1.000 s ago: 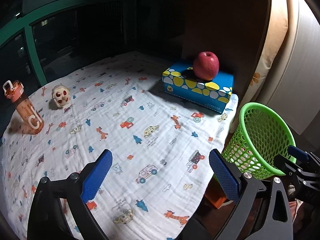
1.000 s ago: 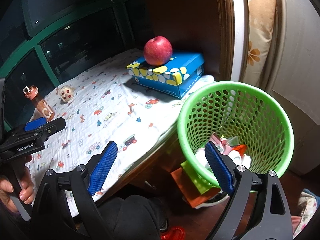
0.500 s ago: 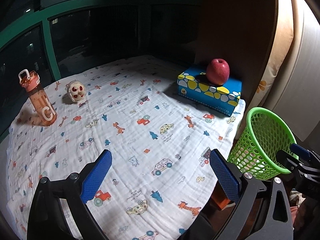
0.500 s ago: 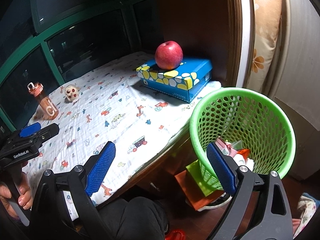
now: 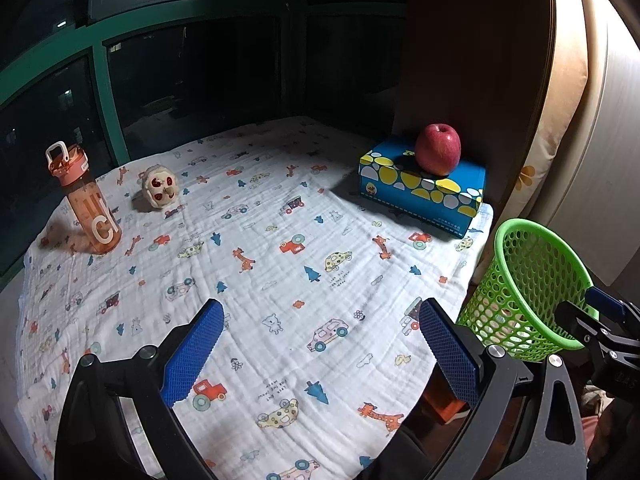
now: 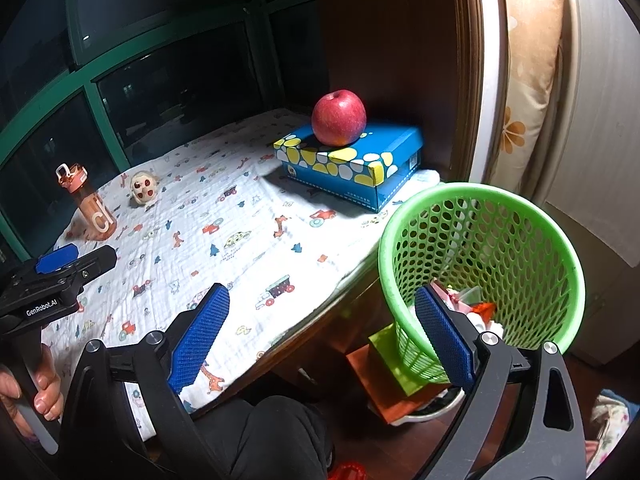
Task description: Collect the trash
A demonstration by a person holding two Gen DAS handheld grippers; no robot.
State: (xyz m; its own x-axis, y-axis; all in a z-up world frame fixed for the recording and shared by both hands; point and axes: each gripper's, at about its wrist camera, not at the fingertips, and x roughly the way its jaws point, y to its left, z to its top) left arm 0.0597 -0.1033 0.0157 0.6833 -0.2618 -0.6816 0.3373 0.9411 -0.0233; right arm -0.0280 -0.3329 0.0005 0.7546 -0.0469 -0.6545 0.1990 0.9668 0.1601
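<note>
While both blue-padded grippers, left (image 5: 316, 354) and right (image 6: 320, 336), gape with nothing between their pads, the right's jaws have just been widening. Crumpled trash (image 6: 468, 304) lies inside the green perforated plastic basket (image 6: 520, 200), just off the right edge of the cartoon-printed white cloth (image 5: 280, 280).

Apple (image 5: 437, 149) on box (image 5: 424, 188) (basket (image 5: 532, 292) right)

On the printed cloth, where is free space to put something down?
The cloth is bare across its middle and near edge, between the bottle with the small toy and the blue box bearing the apple. The green basket already holds trash.
</note>
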